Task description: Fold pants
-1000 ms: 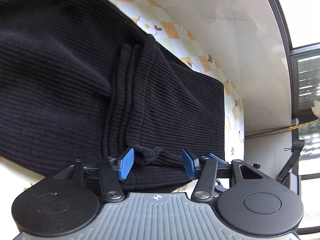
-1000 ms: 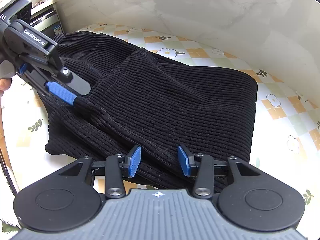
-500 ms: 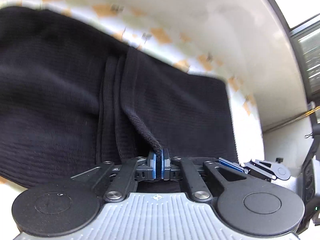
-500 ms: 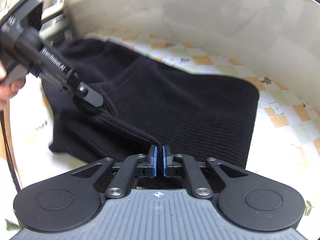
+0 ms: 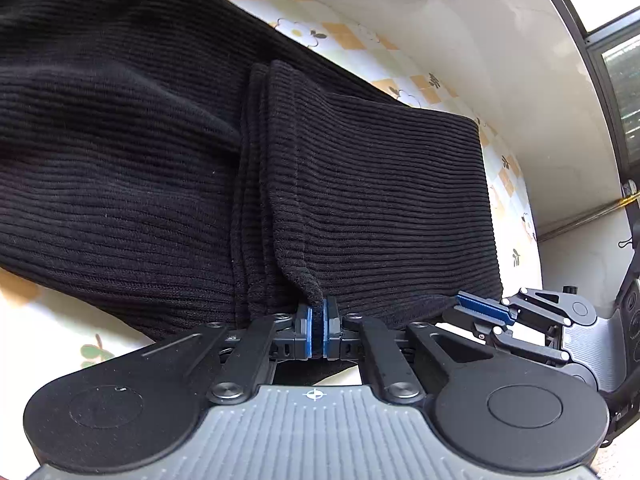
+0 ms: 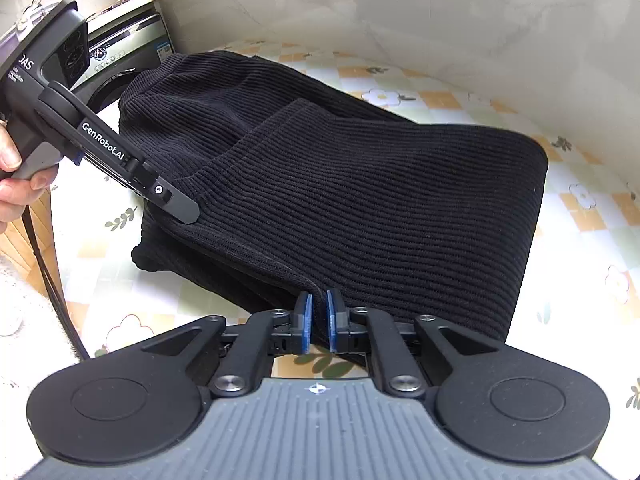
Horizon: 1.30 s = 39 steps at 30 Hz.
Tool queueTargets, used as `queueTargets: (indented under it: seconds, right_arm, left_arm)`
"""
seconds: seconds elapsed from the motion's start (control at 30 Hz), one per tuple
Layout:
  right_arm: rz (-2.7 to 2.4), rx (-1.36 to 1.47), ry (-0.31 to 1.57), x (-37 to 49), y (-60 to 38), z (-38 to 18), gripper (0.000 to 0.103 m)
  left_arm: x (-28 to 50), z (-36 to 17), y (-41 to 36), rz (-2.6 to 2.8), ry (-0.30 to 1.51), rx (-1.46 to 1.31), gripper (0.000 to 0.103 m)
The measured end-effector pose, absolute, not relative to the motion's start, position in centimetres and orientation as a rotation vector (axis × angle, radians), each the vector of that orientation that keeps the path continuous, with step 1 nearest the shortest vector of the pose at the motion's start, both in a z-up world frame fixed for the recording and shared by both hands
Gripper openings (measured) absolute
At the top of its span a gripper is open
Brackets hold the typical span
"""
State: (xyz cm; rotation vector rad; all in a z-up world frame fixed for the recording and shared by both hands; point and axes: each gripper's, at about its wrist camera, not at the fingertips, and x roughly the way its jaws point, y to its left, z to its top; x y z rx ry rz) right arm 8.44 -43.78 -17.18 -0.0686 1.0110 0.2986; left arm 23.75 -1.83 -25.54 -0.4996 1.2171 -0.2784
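Black ribbed pants (image 5: 360, 200) lie folded on a flower-patterned tablecloth (image 5: 340, 36). My left gripper (image 5: 318, 320) is shut on a pinched-up fold at the pants' near edge. In the right wrist view the same pants (image 6: 360, 200) spread across the cloth. My right gripper (image 6: 318, 308) pinches the near hem between its blue pads; its jaws are opening a hair, with the fabric still pressed between them. The left gripper (image 6: 180, 208) shows there at the pants' left edge, held by a hand (image 6: 12, 184). The right gripper (image 5: 480, 308) appears at the lower right of the left wrist view.
A pale marble-look wall (image 6: 400, 8) runs behind the table. A washing machine (image 6: 120, 64) stands beyond the table's far left corner. Tablecloth (image 6: 580, 208) shows to the right of the pants and in a strip in front of them.
Both grippers went from open around the near edge of the pants to shut on it. Each now holds a small raised fold of the black fabric.
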Motion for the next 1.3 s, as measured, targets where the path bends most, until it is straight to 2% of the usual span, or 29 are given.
queueTargets:
  seconds: [0.03, 0.07, 0.1, 0.17, 0.27, 0.3, 0.4, 0.43, 0.47, 0.5, 0.53, 0.57, 0.63, 0.8, 0.97, 1.3]
  right_arm:
    - [0.299, -0.060, 1.017, 8.6, -43.9, -16.8, 0.011]
    - [0.297, -0.039, 1.015, 8.7, -44.0, -16.3, 0.018]
    - [0.298, -0.009, 1.001, 8.8, -44.2, -15.8, 0.029]
    - [0.286, 0.066, 0.950, 9.0, -44.8, -15.0, 0.043]
    - [0.261, 0.150, 0.897, 10.0, -44.8, -15.0, 0.046]
    - [0.231, 0.150, 0.891, 10.4, -44.5, -15.3, 0.049]
    - [0.149, 0.084, 0.926, 11.6, -43.1, -16.9, 0.049]
    - [0.126, 0.058, 0.950, 11.9, -42.7, -17.5, 0.049]
    - [0.112, 0.040, 0.970, 12.1, -42.4, -18.0, 0.049]
    - [0.101, 0.026, 0.979, 12.1, -42.1, -18.4, 0.049]
    - [0.088, 0.012, 0.980, 11.9, -41.7, -18.6, 0.050]
    - [0.070, 0.003, 0.975, 11.7, -41.4, -18.8, 0.050]
    - [0.026, -0.001, 0.964, 11.2, -40.9, -19.2, 0.050]
    - [-0.080, 0.011, 0.922, 10.3, -39.8, -19.8, 0.051]
    - [-0.101, 0.025, 0.913, 10.3, -39.7, -20.1, 0.051]
    - [-0.117, 0.051, 0.887, 10.0, -40.0, -20.1, 0.051]
  left_arm:
    - [23.7, -25.5, -2.0, -0.284, 1.221, -0.496, 0.006]
    - [23.8, -25.5, -1.9, -0.288, 1.223, -0.495, 0.006]
    - [23.9, -25.5, -1.7, -0.292, 1.225, -0.497, 0.007]
    - [24.0, -25.6, -1.3, -0.292, 1.229, -0.514, 0.008]
    - [23.6, -26.2, -1.1, -0.297, 1.237, -0.534, 0.008]
    - [23.6, -26.4, -1.4, -0.301, 1.241, -0.533, 0.008]
    - [23.4, -26.3, -0.1, -0.324, 1.257, -0.534, 0.009]
    - [23.5, -26.2, 0.1, -0.330, 1.261, -0.534, 0.014]
    - [23.7, -25.9, 0.3, -0.331, 1.258, -0.531, 0.026]
    - [23.9, -25.4, 0.8, -0.341, 1.248, -0.535, 0.033]
    - [24.2, -25.0, 1.0, -0.350, 1.236, -0.537, 0.046]
    - [24.5, -24.6, 1.3, -0.351, 1.220, -0.530, 0.055]
    - [25.4, -23.9, 1.7, -0.322, 1.187, -0.490, 0.060]
    - [28.9, -24.4, 3.5, -0.255, 1.139, -0.560, 0.058]
    - [32.7, -26.5, 4.3, -0.200, 1.133, -0.609, 0.045]
    - [35.5, -27.4, 3.5, -0.138, 1.106, -0.542, 0.047]
